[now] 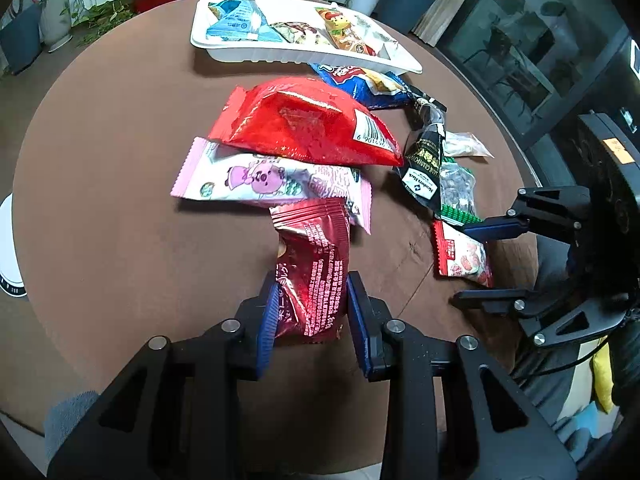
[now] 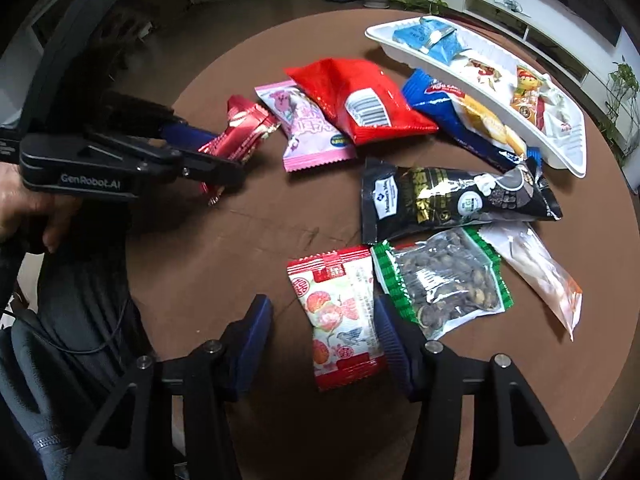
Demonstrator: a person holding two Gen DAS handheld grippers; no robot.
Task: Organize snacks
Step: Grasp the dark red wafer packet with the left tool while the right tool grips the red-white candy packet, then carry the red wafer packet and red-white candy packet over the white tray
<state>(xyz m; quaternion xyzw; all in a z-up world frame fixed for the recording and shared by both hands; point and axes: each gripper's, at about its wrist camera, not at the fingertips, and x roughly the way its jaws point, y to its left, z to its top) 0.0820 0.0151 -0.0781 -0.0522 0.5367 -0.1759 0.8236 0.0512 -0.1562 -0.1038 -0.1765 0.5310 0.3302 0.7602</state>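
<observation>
Clamping the dark red foil packet (image 1: 310, 276), the left hand-held gripper (image 1: 312, 312) has both blue pads pressed on the wrapper's sides near its lower end, the packet's top edge tucked just under the pink packet (image 1: 268, 178) lying beyond it on the table (image 1: 100, 200). The right hand-held gripper (image 2: 324, 336) stands astride the small red-and-white packet (image 2: 340, 312) with its jaws still apart: one pad is at the packet's right edge, the other well clear on the left, so nothing is gripped there yet.

The likely risk is on the left: lifting the foil packet could drag the pink packet and the big red bag (image 1: 304, 124) resting on it, since the three overlap. Slick foil held low may also slip or swing. On the right, closing as it stands could catch the green-edged bag of seeds (image 2: 444, 284), which touches the small packet's right side.

The white tray (image 1: 304, 54) sits at the far side of the table, already partly filled, with some free space left. Bare table lies to the left of the pile, and the round rim is near the right-hand packets.
</observation>
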